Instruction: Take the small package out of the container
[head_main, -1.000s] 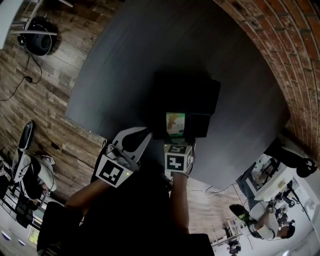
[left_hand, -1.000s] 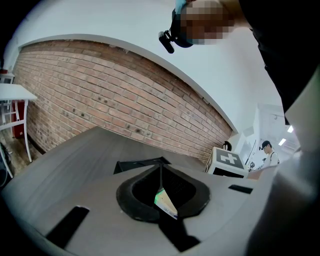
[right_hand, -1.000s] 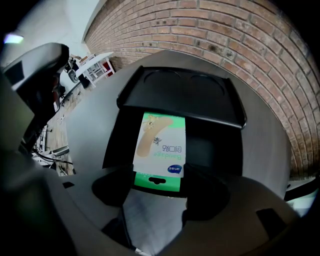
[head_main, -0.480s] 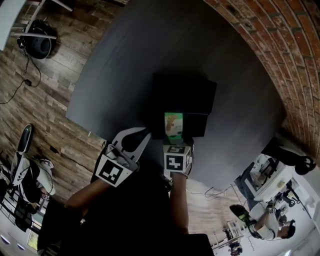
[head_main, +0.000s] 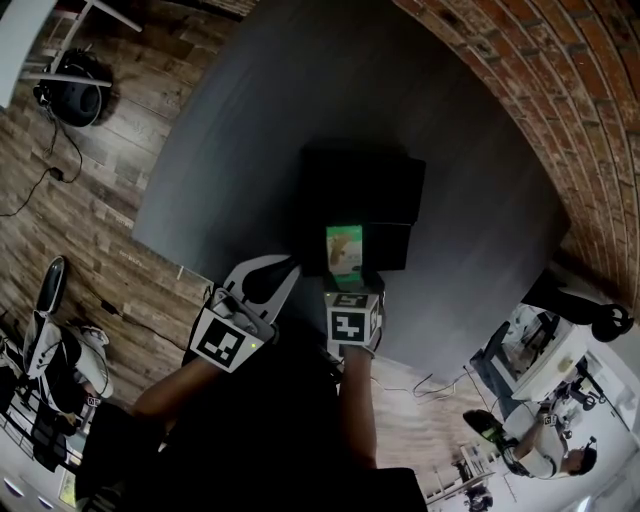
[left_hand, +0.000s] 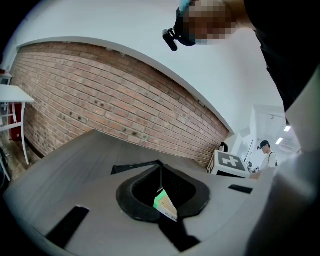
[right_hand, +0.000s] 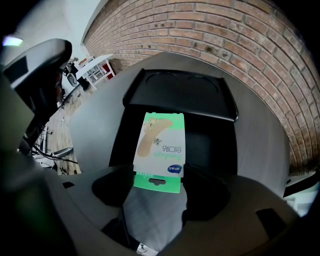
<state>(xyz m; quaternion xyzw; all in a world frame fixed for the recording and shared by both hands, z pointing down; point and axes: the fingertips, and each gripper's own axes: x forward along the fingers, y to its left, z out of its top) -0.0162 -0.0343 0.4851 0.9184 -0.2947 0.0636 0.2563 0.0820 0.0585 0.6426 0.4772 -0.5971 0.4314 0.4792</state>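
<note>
The small package (head_main: 345, 248), green and white with a bandage picture, hangs over the front part of the black container (head_main: 360, 185) on the dark grey round table (head_main: 250, 130). My right gripper (head_main: 348, 282) is shut on the package's green hanger end (right_hand: 157, 181). The rest of the package (right_hand: 160, 142) sticks out over the black container (right_hand: 180, 90). My left gripper (head_main: 285, 272) hovers just left of the container's near corner, with a dark gap between its white fingers and nothing in it. From the left gripper view the package (left_hand: 164, 204) shows edge-on.
A brick wall (head_main: 520, 110) curves round the table's far and right side. Wooden floor (head_main: 90, 200) lies to the left, with a black round device (head_main: 75, 80) and cables on it. Desks and seated people (head_main: 530, 440) are at the lower right.
The right gripper keeps its hold on the package, which has barely moved. The whole scene has shifted slightly left in the head view.
</note>
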